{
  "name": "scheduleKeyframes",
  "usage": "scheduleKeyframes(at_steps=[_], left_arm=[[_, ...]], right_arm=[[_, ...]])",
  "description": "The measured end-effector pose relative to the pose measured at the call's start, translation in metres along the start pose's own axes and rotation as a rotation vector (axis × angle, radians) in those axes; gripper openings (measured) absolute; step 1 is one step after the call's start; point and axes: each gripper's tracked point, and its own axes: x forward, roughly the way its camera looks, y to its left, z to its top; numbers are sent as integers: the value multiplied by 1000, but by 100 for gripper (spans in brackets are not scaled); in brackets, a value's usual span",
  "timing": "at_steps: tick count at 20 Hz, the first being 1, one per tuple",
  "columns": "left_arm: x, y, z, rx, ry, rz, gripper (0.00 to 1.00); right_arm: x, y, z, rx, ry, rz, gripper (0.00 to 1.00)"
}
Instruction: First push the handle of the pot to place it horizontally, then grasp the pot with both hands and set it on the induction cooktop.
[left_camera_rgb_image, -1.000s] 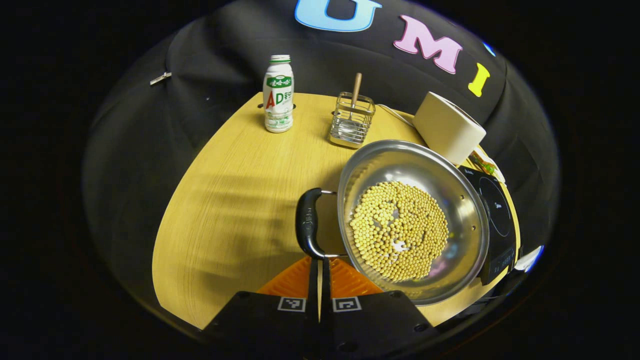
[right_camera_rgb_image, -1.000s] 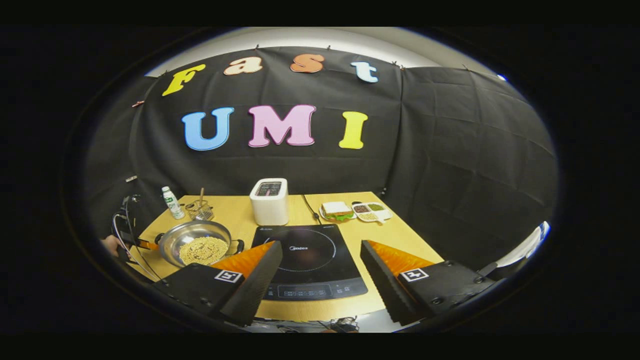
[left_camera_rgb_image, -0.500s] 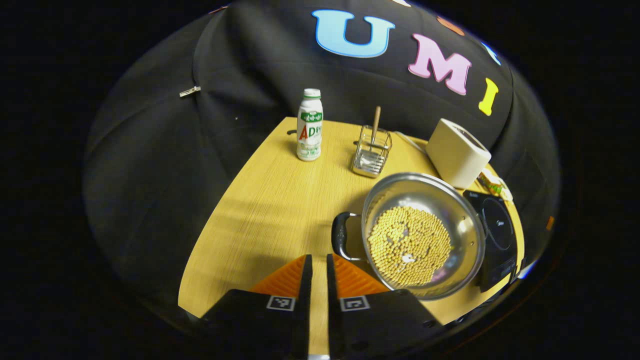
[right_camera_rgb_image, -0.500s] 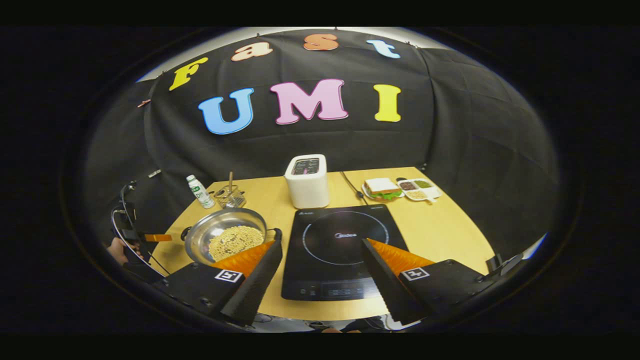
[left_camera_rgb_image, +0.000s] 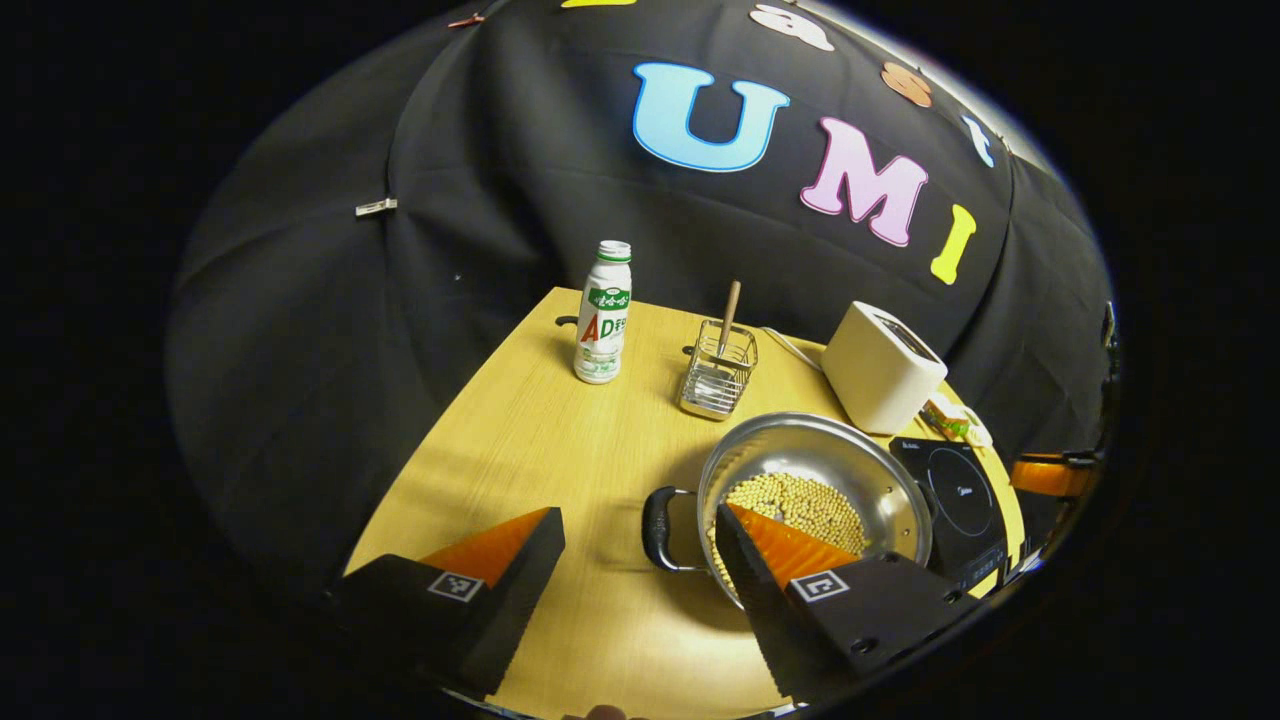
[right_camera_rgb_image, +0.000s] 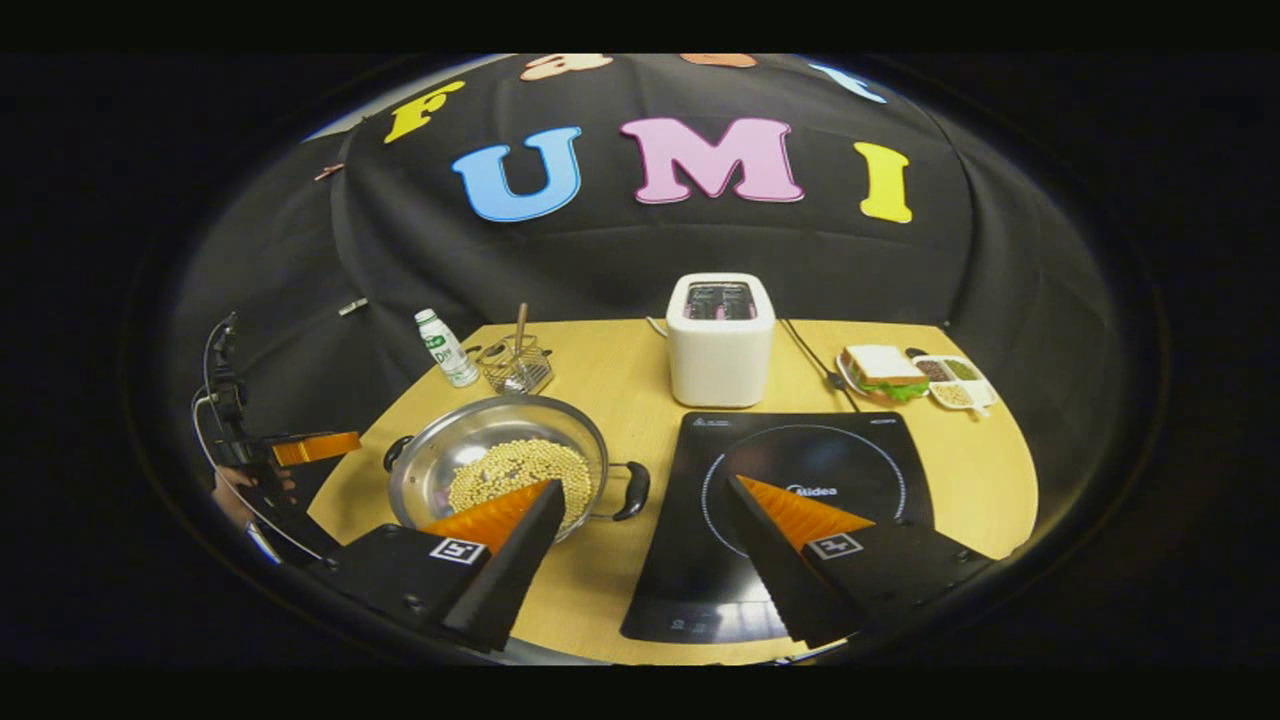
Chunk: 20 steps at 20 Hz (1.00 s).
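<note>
Pot with soybeans sits on the wooden table, just left of the induction cooktop, not on it. Its two black handles lie level: one points toward the cooktop, the other toward the table's left side. Left gripper is released, jaws spread wide, held above the table with the near handle between its fingers but not touched. Right gripper is also released, jaws wide, hovering over the gap between pot and cooktop, gripping nothing. Behind the pot: bottle, wire utensil holder, white toaster. Sandwich plate and divided snack dish sit at far right.
</note>
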Motion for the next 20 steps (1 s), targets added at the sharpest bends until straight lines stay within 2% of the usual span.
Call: scheduleKeyframes(at_steps=[3,5,8,9,12,13,14,16,18,19,20], left_arm=[[14,-3,-3,-32,6,-12,95],[24,-8,-5,-27,6,-23,95],[36,-13,-6,-18,8,-30,95],[39,-14,-7,-18,12,-35,93],[51,-15,-15,8,34,-42,96],[54,-14,-18,23,43,-41,96],[59,-13,-20,37,52,-41,96],[65,-17,-24,50,70,-61,95],[72,-21,-29,47,95,-86,95],[75,-24,-33,49,114,-104,95],[78,-26,-36,51,131,-116,95]], right_arm=[[34,10,-15,-8,67,28,100],[52,17,-33,-32,139,51,100],[72,22,-47,-26,179,82,100],[79,24,-50,-14,192,91,100],[94,23,-59,36,215,104,100],[98,22,-61,62,220,112,94],[100,23,-64,98,226,126,99],[100,25,-64,158,241,145,99],[105,25,-61,155,233,150,99],[109,27,-60,148,230,153,97],[111,27,-62,142,232,150,88]])
